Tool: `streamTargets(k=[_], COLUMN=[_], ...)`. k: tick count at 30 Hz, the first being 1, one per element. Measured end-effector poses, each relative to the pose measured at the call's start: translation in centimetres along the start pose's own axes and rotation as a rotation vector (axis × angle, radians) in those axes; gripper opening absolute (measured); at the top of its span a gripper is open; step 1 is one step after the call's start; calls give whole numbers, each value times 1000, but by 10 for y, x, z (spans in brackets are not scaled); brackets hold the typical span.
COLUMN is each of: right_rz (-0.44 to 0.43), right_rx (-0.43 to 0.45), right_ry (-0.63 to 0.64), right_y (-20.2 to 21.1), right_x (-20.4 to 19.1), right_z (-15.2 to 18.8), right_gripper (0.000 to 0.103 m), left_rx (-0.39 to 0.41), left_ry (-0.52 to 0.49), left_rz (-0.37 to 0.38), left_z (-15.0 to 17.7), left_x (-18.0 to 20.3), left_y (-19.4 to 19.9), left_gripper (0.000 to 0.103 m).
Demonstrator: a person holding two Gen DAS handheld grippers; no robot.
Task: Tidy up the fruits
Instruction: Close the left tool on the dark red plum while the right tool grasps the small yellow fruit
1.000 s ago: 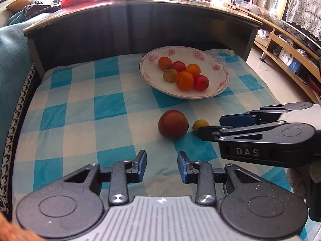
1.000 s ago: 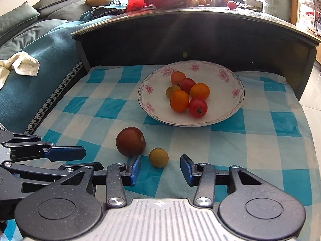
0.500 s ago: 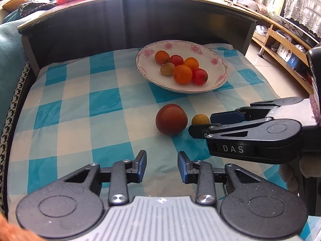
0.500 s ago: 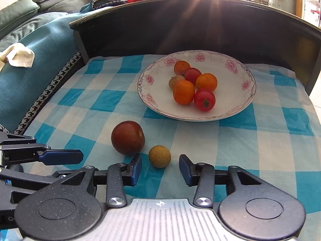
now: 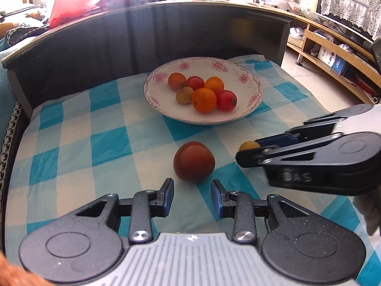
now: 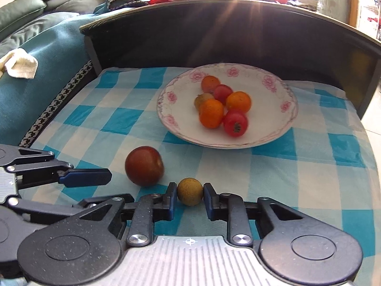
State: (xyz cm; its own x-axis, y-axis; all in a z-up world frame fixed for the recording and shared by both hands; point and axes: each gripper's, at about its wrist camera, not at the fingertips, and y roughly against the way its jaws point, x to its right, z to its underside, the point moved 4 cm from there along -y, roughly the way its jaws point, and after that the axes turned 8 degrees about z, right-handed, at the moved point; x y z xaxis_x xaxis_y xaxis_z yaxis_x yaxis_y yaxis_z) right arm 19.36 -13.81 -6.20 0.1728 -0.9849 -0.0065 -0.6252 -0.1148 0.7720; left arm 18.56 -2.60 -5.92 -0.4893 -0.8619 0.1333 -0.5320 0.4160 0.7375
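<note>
Two grippers are seen over a checked cloth (image 6: 309, 166) | right gripper (image 6: 190, 195) is closed around a small yellow fruit (image 6: 189, 191) | left gripper (image 5: 192, 196) is held open just before a dark red fruit (image 5: 193, 161)

Teal sofa (image 6: 35, 90), sunlit wooden shelves (image 5: 333, 54).

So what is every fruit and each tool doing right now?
Small round yellow-brown fruit: on the checked cloth, between the right tool's fingers.
Big dark red round fruit: loose on the cloth, just ahead of the left tool.
Flowered white plate: holds six small fruits.
Right tool: closing around the small fruit.
Left tool: open, empty.
</note>
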Motion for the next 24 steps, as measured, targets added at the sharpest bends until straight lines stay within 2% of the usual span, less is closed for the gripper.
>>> streamTargets(k=[4, 13, 24], right_rz=[-26, -44, -41], right_rx=[-7, -44, -62], right_ry=[-58, -90, -101], right_y=[13, 20, 12], right_x=[15, 28, 34], right_z=[2, 18, 19], right_gripper=[19, 19, 19], left_rx=[20, 54, 59], left_ry=[-10, -8, 8], left_rz=[21, -21, -66], left_z=[-5, -17, -23], left_x=[2, -8, -29], left_y=[-3, -20, -41], left_gripper=[48, 59, 60])
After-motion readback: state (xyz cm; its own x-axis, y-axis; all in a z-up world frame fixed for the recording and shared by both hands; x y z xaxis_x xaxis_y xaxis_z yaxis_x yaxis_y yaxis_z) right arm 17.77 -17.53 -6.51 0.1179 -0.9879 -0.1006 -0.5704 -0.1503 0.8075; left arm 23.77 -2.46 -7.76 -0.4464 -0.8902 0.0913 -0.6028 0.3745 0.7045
